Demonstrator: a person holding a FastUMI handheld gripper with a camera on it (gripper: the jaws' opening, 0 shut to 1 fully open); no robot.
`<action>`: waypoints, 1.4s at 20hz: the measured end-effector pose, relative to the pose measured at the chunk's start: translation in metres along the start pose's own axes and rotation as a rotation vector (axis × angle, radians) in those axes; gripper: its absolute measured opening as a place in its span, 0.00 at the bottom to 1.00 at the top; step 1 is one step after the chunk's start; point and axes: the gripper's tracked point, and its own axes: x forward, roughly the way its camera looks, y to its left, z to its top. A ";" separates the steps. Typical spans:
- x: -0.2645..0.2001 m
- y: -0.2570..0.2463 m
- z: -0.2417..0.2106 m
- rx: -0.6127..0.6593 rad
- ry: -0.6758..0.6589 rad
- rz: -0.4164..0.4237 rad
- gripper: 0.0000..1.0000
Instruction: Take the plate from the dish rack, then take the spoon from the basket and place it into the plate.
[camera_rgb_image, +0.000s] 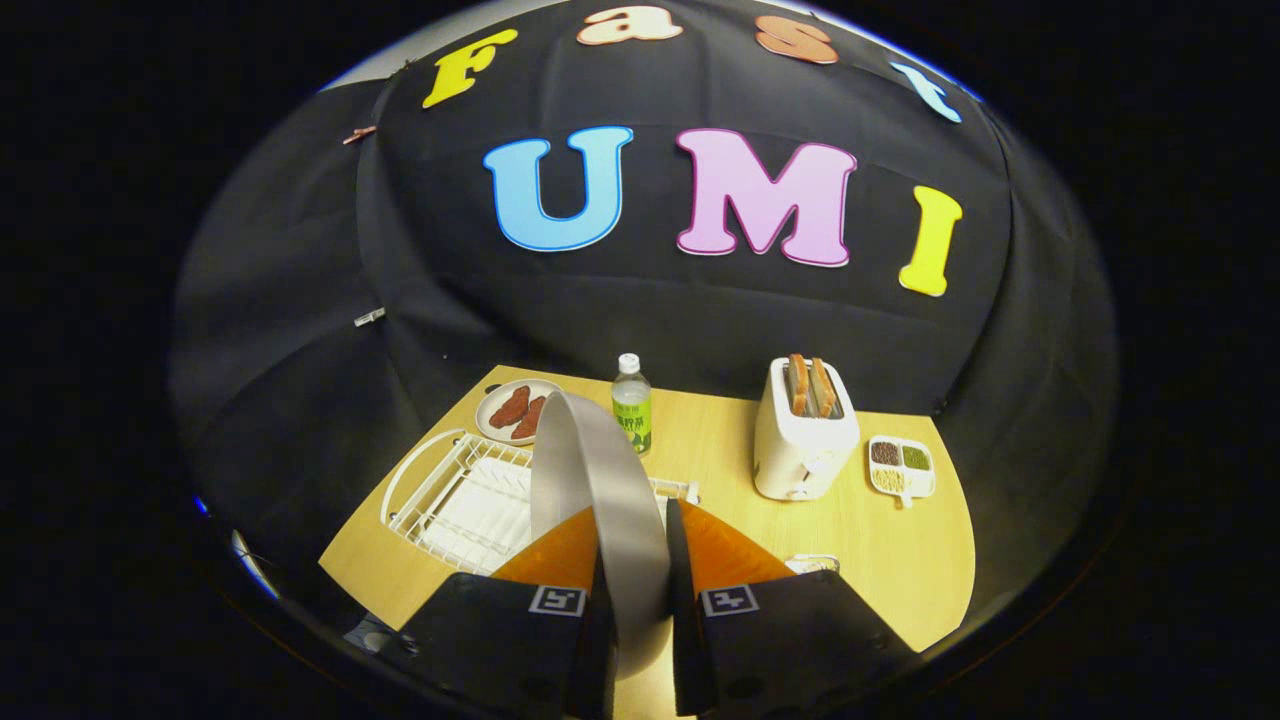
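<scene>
A grey plate (592, 462) stands on edge between my fingers, and my gripper (636, 535) is shut on its lower part. It hangs in the air above the right end of the white wire dish rack (452, 500), which sits on the wooden table (880, 560) beyond and left of my fingers. Its rim curves up and away from me, hiding part of the rack. Just past my right finger (725, 555), a bit of a white wire basket (815, 563) peeks out; what is inside it is hidden.
Behind the rack is a plate of reddish sausages (515, 410). A green-labelled bottle (631, 403) stands at the back middle. To the right stand a white toaster (803, 440) with two slices and a small divided dish (902, 466).
</scene>
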 end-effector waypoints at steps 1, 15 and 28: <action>-0.012 -0.010 -0.011 0.031 0.015 0.006 0.27; -0.086 -0.136 -0.225 0.490 0.303 -0.085 0.27; -0.031 -0.117 -0.311 0.665 0.454 -0.040 0.27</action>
